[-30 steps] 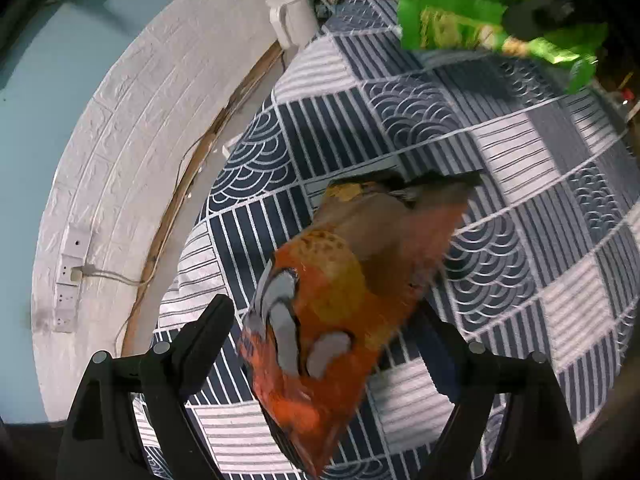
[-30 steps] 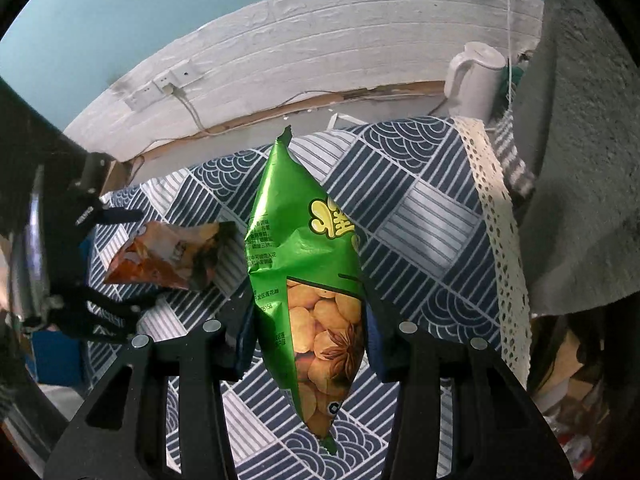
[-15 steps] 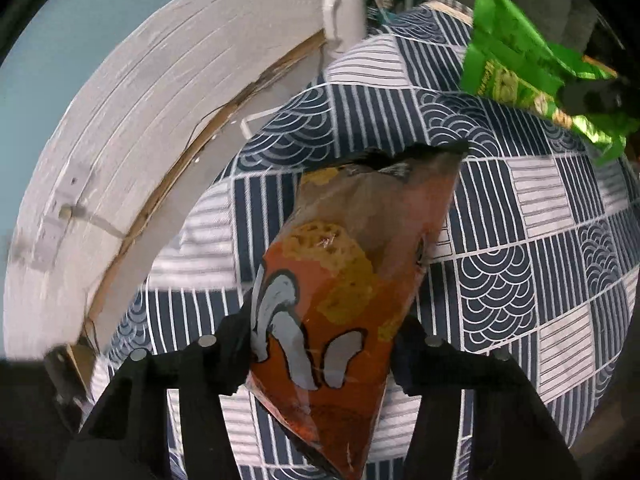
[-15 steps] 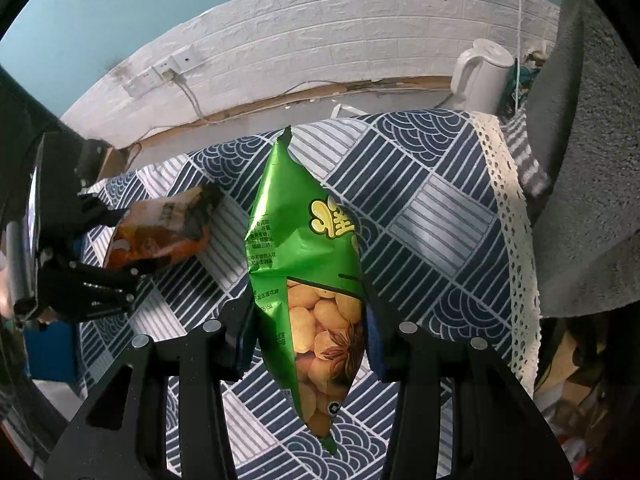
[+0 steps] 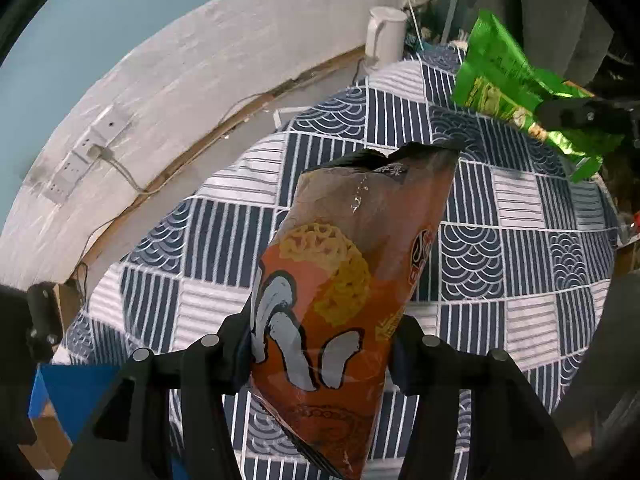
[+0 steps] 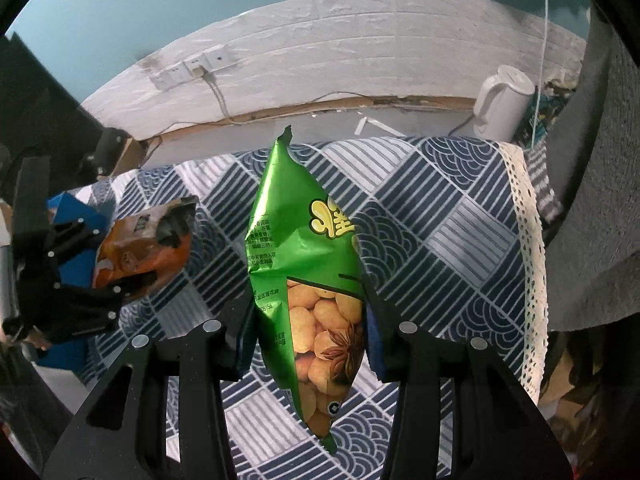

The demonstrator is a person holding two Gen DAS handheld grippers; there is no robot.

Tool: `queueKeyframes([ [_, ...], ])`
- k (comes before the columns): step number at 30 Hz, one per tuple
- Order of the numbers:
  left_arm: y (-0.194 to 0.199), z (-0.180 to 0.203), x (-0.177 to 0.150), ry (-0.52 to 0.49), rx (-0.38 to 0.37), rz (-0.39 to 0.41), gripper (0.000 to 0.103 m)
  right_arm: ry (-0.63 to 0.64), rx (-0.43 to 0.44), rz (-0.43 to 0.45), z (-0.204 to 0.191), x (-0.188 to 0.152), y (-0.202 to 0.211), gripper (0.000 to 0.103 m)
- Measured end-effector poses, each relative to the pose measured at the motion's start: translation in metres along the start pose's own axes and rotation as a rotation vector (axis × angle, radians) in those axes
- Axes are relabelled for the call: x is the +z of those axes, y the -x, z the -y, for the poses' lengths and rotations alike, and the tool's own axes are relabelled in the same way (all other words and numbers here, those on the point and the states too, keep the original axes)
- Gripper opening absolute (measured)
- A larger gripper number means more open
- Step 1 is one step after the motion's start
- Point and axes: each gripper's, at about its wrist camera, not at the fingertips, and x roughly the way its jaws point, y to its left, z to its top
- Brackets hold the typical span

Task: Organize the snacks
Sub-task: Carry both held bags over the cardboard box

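1. Left wrist view: the left gripper (image 5: 320,344) has its two black fingers clamped on the lower half of a crinkled orange foil snack bag (image 5: 344,280) printed with yellow lattice crisps and grey-white lettering; the bag stands up, its dark torn-looking top tilted to the right, lifted above the table
2. Beneath it lies a navy-and-white patchwork tablecloth (image 5: 500,248) of stripes and wave-scale squares
3. At the upper right of that view, a shiny green foil snack bag (image 5: 500,76) is held in the air by the right gripper's black fingers (image 5: 576,114), well apart from the orange bag
4. Right wrist view: the right gripper (image 6: 308,340) is closed on the green bag (image 6: 304,264) at its lower half, where round golden nuts and a star anise are pictured; the bag stands upright with its pointed corner up
5. At the left of that view, the left gripper (image 6: 120,264) holds the orange bag (image 6: 144,244) over the cloth (image 6: 440,220)
6. A white plastic electric kettle (image 6: 504,100) stands beyond the table's far right corner, near a white brick-pattern wall (image 6: 340,52) with sockets
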Motion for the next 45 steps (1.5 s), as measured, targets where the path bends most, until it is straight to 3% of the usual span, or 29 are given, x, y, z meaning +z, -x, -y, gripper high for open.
queueKeyframes([
  [10,0.049,-0.022,-0.033,0.101,-0.007,0.061,0.055,0.073,0.033,0.031,-0.047,-0.006,0.023,0.044],
  [24,0.117,-0.061,-0.087,0.235,0.051,0.173,0.055,0.165,0.063,0.056,-0.11,-0.014,0.044,0.044],
  [35,0.152,-0.096,-0.126,0.315,0.086,0.226,0.055,0.271,0.107,0.069,-0.185,-0.005,0.047,0.044],
  [45,0.166,-0.151,-0.177,0.461,0.117,0.237,0.055,0.349,0.159,0.071,-0.263,0.009,0.039,0.044],
])
